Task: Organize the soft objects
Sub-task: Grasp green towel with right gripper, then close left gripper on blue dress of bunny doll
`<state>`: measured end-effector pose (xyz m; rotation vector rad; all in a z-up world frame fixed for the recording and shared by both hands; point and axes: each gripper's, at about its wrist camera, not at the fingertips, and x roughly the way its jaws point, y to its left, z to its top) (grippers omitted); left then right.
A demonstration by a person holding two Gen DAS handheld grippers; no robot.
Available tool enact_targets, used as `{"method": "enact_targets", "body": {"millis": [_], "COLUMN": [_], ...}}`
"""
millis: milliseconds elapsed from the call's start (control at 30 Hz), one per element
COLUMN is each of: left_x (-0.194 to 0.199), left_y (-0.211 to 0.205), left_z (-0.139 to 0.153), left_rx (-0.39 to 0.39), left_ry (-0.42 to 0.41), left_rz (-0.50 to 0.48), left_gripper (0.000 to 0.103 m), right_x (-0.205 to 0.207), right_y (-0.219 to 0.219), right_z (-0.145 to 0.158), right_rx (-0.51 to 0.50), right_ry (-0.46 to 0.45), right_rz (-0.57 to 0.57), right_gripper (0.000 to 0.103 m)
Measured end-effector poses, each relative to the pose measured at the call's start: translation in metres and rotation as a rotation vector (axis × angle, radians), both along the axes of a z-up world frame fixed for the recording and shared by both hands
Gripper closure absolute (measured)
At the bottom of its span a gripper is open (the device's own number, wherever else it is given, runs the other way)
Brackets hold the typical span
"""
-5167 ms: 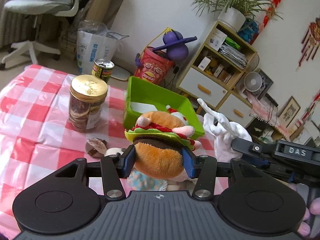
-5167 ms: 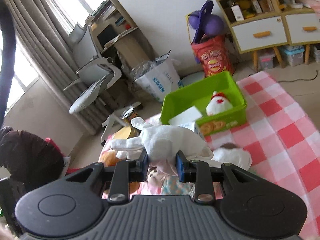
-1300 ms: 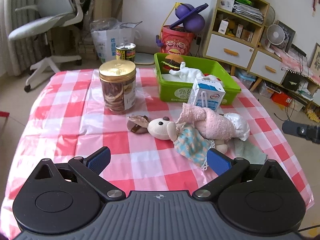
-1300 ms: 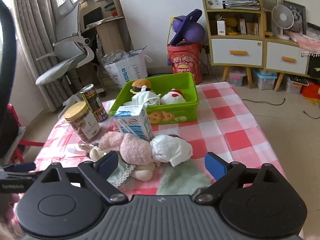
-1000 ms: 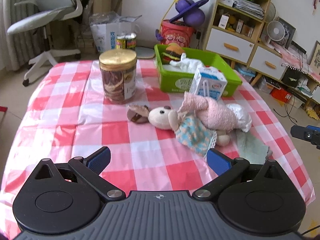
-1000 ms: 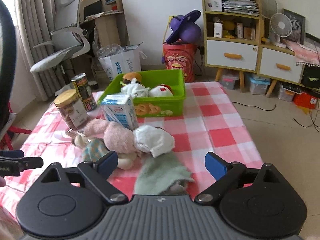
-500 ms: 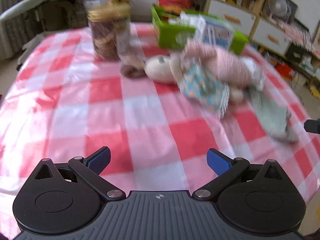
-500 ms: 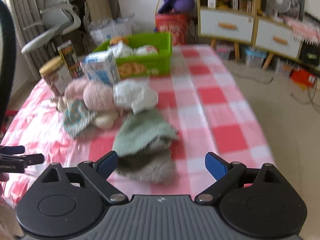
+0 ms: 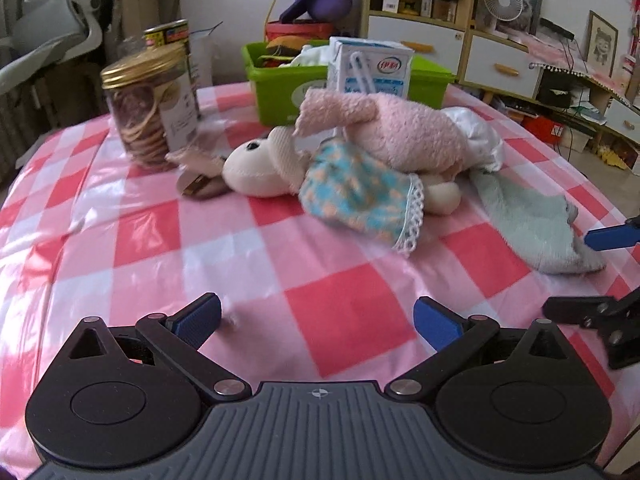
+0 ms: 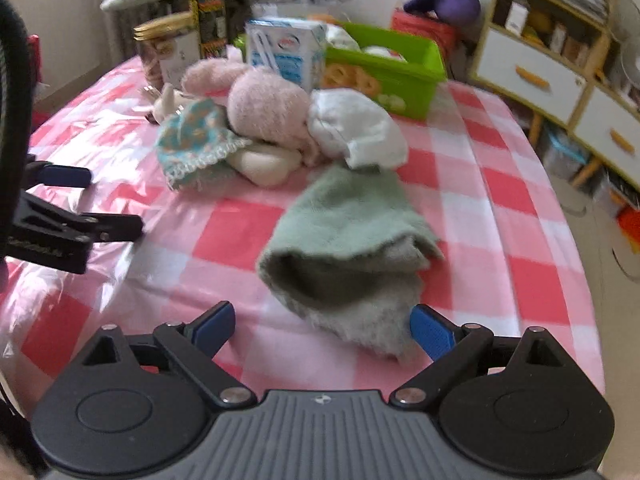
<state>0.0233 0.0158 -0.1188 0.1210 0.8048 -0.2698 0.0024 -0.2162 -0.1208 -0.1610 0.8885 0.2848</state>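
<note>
A cream doll in a blue dress (image 9: 280, 168) lies on the checked tablecloth with a pink plush (image 9: 400, 128) and a white cloth (image 9: 480, 136) on it. A green towel (image 10: 348, 236) lies folded right in front of my right gripper (image 10: 320, 330), which is open and empty just short of the towel's near edge. The towel also shows in the left wrist view (image 9: 528, 224). My left gripper (image 9: 318, 322) is open and empty, low over the cloth, short of the doll. The green bin (image 9: 280, 88) behind holds a burger plush (image 9: 284, 46) and white plush toys.
A milk carton (image 9: 370, 66) stands in front of the bin. A cookie jar (image 9: 152, 104) and a can (image 9: 168, 34) stand at the back left. The table's right edge drops off beside the towel. Shelves, drawers and an office chair stand beyond.
Both grippers have dropped low and moved forward toward the pile; the right one has closed in on the green towel. Both stay open. The burger and white plush lie in the bin.
</note>
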Motion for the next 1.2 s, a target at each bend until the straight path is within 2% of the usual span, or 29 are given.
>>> {"method": "enact_targets", "body": {"millis": [133,467,567,667,767,867,900,1133,1200], "left_x": [0.012,0.041,0.048,0.056,0.063,0.066,0.067,0.070,0.069], "left_y": [-0.007,-0.015,-0.016,-0.015,-0.012,-0.009,-0.009,-0.005,-0.002], "left_z": [0.001,0.005,0.008,0.009,0.008,0.009,0.009,0.013,0.016], "left_rx": [-0.006,-0.116,-0.161,-0.214,-0.265,-0.314,-0.327,-0.350,-0.350], "left_ry": [-0.011,0.019,0.023,0.047,0.072,0.087,0.094,0.150,0.169], "left_rz": [0.021,0.167,0.192,0.210,0.241,0.255,0.253,0.236,0.226], "left_gripper": [0.005,0.008,0.012,0.025,0.033,0.048,0.054,0.077,0.084], "right_x": [0.008,0.034,0.041,0.047,0.052,0.053,0.053,0.052,0.053], "right_y": [0.006,0.012,0.008,0.006,0.002,0.000,0.000,-0.002,-0.004], "right_z": [-0.001,0.000,0.000,0.001,0.003,0.006,0.006,0.013,0.015], "right_rx": [-0.006,0.022,0.031,0.034,0.048,0.049,0.051,0.089,0.117], "right_ry": [-0.026,0.035,0.055,0.077,0.096,0.098,0.097,0.106,0.123], "right_rz": [0.002,-0.089,-0.136,-0.183,-0.221,-0.233,-0.231,-0.202,-0.197], "right_gripper": [0.027,0.027,0.027,0.029,0.037,0.048,0.055,0.103,0.103]}}
